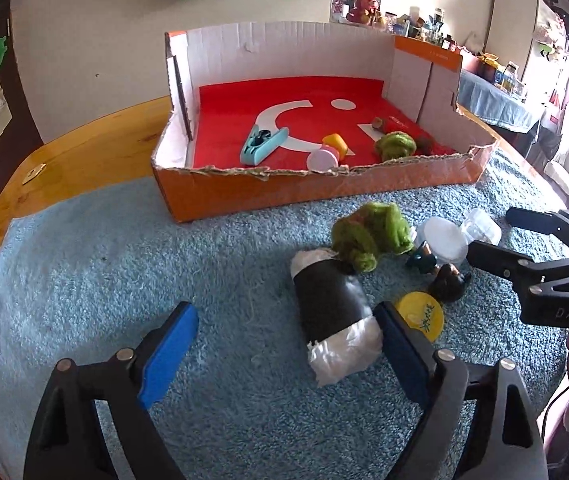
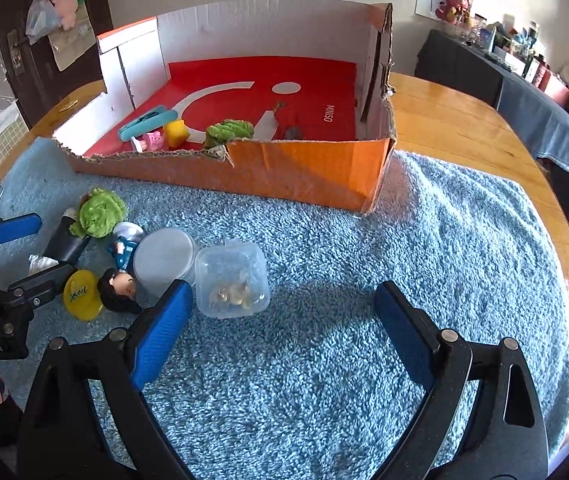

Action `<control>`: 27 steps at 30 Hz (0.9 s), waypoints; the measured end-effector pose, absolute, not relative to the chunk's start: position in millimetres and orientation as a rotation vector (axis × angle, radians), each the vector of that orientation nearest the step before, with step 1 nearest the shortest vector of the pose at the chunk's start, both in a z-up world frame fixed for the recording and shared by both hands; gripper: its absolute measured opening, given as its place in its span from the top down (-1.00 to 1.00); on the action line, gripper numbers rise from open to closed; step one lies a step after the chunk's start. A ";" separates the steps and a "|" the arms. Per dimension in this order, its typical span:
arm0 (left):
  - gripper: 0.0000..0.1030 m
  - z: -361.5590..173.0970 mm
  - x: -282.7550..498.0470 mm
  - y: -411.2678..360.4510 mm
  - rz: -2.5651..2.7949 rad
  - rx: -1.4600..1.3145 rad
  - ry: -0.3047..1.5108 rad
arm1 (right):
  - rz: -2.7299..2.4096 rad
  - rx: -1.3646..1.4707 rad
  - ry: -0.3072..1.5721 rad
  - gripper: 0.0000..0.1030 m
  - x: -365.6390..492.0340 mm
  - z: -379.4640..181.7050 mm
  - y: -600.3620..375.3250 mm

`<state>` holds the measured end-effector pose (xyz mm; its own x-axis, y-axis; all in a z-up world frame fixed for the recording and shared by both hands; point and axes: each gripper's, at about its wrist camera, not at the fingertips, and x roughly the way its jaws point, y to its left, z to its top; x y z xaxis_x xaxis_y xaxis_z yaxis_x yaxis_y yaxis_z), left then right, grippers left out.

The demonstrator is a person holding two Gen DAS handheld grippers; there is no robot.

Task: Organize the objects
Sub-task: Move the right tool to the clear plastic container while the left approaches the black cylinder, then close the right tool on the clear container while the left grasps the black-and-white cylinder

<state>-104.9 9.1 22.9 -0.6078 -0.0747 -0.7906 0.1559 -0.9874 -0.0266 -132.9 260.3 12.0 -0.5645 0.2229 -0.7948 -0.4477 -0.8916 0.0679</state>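
Blue carpet (image 2: 324, 360) is spread near an orange box (image 2: 304, 168); both the left gripper (image 1: 284, 344) and right gripper (image 2: 284, 324) are held wide open, empty.

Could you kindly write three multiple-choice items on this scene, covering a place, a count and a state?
1. Where does the light blue clip lie?
A. in the cardboard box
B. on the blue towel
C. on the bare wooden table

2. How many green fuzzy balls are in view?
A. one
B. two
C. four

3. How does the left hand-held gripper stand?
A. shut on the yellow lid
B. shut on the doll
C. open

Answers: 1 A, it lies on the box's red floor. 2 B, one in the box, one on the towel. 3 C, its pads stand apart, pressing nothing.
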 end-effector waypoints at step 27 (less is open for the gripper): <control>0.25 31.8 -102.4 16.3 -2.802 1.277 0.197 | 2.595 -1.145 0.380 0.36 -133.5 18.7 246.2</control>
<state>-102.4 16.3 31.8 -0.6564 0.0020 -0.7544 0.1034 -0.9903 -0.0926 -133.5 246.2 18.7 -0.6471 0.1459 -0.7483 -0.3544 -0.9266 0.1257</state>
